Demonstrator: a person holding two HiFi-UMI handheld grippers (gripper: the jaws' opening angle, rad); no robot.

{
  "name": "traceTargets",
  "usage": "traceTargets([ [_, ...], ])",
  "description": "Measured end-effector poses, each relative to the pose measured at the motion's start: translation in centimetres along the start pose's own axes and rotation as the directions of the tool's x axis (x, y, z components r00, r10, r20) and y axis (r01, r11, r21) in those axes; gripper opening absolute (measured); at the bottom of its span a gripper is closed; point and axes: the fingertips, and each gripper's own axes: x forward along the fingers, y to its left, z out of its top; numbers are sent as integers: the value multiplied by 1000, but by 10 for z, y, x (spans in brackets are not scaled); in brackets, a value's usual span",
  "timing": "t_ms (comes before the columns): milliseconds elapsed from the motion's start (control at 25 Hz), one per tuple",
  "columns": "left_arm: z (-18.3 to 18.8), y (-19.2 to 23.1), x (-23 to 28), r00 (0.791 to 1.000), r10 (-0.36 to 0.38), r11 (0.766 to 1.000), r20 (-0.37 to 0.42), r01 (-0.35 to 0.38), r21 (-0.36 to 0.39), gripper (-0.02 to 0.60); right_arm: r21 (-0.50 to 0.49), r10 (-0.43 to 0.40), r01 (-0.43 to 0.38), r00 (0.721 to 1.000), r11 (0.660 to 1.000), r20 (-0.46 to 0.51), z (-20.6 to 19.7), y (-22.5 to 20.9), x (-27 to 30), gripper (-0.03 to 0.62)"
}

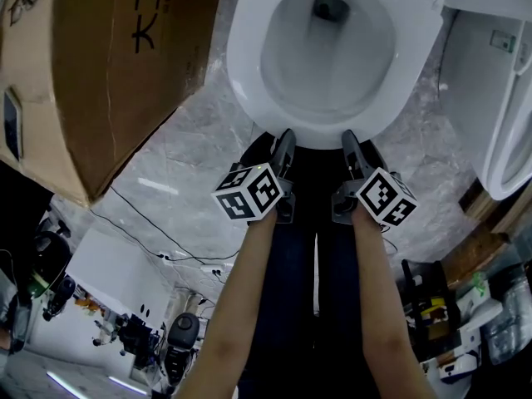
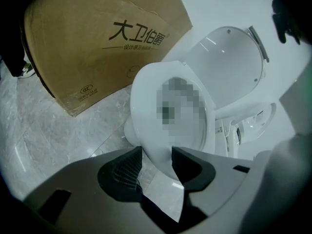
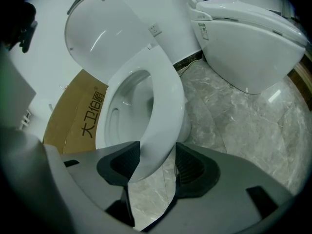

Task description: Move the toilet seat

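The white toilet seat [image 1: 246,65] lies over the bowl, and its lid [image 2: 229,62] stands raised behind it. Both grippers sit side by side at the seat's front edge. My left gripper [image 1: 285,142] has the front rim of the seat [image 2: 141,111] between its jaws, and both pads touch it. My right gripper [image 1: 347,142] also has the seat [image 3: 165,106] between its jaws. There the rim rests against the left pad [image 3: 124,162], with a thin gap before the other pad.
A large cardboard box [image 1: 108,65] stands close on the toilet's left. A second white toilet [image 1: 507,140] stands on the right. Black cables [image 1: 150,223] run across the marble floor, and tools and clutter fill the near left and right corners.
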Motion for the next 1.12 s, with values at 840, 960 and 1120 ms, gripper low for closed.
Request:
traceTargets([
  [840, 1, -9, -13, 1000, -22, 999, 11, 22, 33, 184, 14, -11, 10, 1000, 1000, 7, 4, 7, -15, 202],
  [960, 1, -14, -21, 999, -35, 998, 16, 34, 56, 184, 31, -6, 6, 1000, 1000, 4, 0, 9, -21, 202],
  [1120, 0, -19, -27, 999, -51, 997, 16, 50, 62, 184, 44, 0, -1, 1000, 999, 13, 1, 12, -27, 198],
])
